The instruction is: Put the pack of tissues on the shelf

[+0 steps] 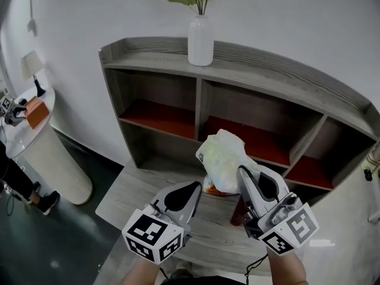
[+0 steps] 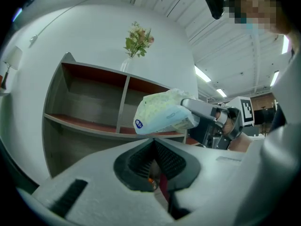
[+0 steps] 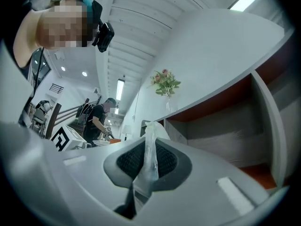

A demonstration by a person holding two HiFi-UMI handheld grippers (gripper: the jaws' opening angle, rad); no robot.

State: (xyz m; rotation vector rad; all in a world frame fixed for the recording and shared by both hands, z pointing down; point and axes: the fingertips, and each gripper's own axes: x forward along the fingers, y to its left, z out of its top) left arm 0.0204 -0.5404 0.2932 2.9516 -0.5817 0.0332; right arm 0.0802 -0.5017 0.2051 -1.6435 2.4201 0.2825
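The right hand-held gripper [image 1: 242, 172] pinches the wrapper edge of the pack of tissues [image 1: 222, 156], at frame centre before the shelf [image 1: 261, 79]. The left hand-held gripper [image 1: 196, 190], lower left, is closed and empty.

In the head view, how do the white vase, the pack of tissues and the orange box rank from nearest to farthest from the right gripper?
1. pack of tissues, gripped by the right gripper.
2. white vase, atop the shelf, behind.
3. orange box, on the round table, far left.
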